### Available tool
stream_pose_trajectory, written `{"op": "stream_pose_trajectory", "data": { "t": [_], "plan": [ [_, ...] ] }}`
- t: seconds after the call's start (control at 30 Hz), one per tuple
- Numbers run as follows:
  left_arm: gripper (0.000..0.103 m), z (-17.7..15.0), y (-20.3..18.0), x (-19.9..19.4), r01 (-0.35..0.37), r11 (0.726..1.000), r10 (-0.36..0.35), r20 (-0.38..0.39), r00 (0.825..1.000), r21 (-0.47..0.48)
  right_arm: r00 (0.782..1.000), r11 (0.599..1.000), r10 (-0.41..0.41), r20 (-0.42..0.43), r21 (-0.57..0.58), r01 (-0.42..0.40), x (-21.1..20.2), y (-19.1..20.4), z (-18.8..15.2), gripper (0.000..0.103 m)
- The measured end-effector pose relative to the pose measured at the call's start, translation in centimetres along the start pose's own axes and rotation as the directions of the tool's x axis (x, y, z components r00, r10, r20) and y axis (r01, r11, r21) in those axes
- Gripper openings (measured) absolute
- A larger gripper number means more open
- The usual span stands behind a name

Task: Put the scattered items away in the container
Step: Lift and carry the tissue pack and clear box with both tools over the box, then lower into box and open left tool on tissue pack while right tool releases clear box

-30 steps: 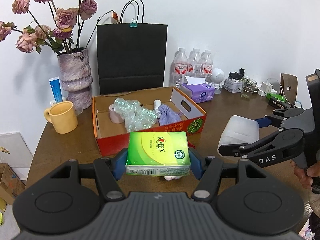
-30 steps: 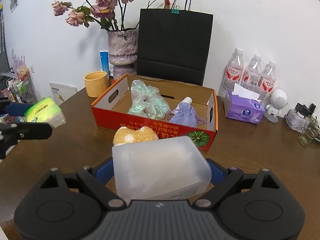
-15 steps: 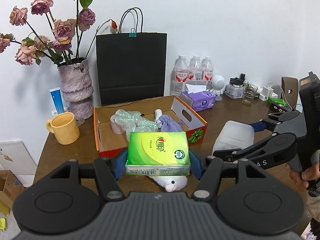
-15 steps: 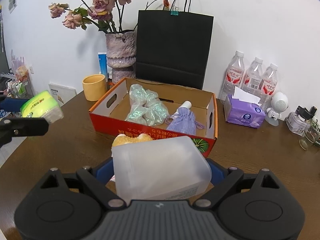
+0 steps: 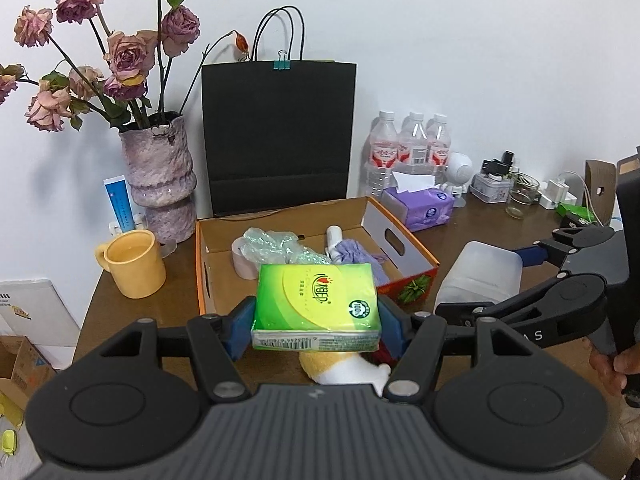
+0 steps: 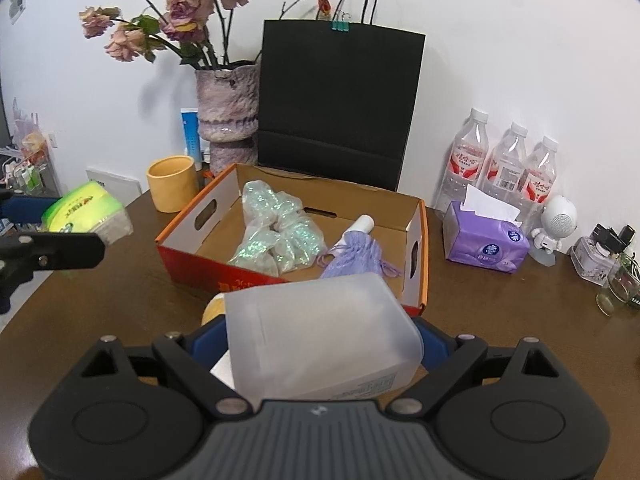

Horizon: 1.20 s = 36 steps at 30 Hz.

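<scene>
My left gripper (image 5: pixel 316 320) is shut on a green tissue pack (image 5: pixel 316 304), held above the table in front of the orange cardboard box (image 5: pixel 416 256). The right gripper (image 6: pixel 320 344) is shut on a frosted plastic container (image 6: pixel 320 336), also raised before the box (image 6: pixel 180 236). Inside the box lie a shiny crumpled bag (image 6: pixel 276 236), a purple pouch (image 6: pixel 356 256) and a pale tape roll (image 5: pixel 240 260). A yellow-and-white plush toy (image 5: pixel 344 368) rests on the table under both grippers, mostly hidden. The other gripper's container (image 5: pixel 480 276) and the green pack (image 6: pixel 86 212) show from the side.
A yellow mug (image 5: pixel 134 264), a vase of roses (image 5: pixel 160 176) and a black paper bag (image 5: pixel 278 136) stand behind the box. Water bottles (image 6: pixel 504 168), a purple tissue pack (image 6: pixel 486 240) and small desk items crowd the back right. A person's hand (image 5: pixel 616 368) holds the right gripper.
Both grippers have risen with their loads, so I now look down more into the box. The plush toy shows below the green pack.
</scene>
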<state>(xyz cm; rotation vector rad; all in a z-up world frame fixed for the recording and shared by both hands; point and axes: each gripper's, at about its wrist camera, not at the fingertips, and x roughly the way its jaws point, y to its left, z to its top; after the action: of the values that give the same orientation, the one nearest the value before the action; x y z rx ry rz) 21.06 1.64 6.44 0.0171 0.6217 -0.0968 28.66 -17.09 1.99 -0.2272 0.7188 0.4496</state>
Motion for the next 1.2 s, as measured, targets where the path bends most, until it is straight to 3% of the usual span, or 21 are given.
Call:
{"op": "stream_pose_trajectory", "data": {
  "t": [0.3,0.4,0.8,1.2],
  "plan": [
    [0.064,2.4,0.9,3.6,-0.007,0.999,0.007,-0.002,1.0,-0.048,1.0,0.999,-0.002,-0.01,0.043,0.003,3.3,-1.3,2.6,0.093],
    [0.064,3.0,1.0,5.0,-0.009,0.998,0.009,-0.009,1.0,-0.062,1.0,0.999,-0.005,-0.023,0.05,0.006,4.8,-1.6,3.5,0.089],
    [0.064,5.0,4.3,13.4,-0.052,0.981,0.037,-0.083,0.996,-0.188,0.997,0.994,-0.017,-0.079,0.104,0.025,12.9,-2.8,6.4,0.087],
    [0.064,4.9,6.1,19.7,-0.104,0.969,0.069,-0.159,0.985,-0.225,0.992,0.992,-0.032,-0.125,0.12,0.047,19.4,-3.6,8.0,0.087]
  ]
}}
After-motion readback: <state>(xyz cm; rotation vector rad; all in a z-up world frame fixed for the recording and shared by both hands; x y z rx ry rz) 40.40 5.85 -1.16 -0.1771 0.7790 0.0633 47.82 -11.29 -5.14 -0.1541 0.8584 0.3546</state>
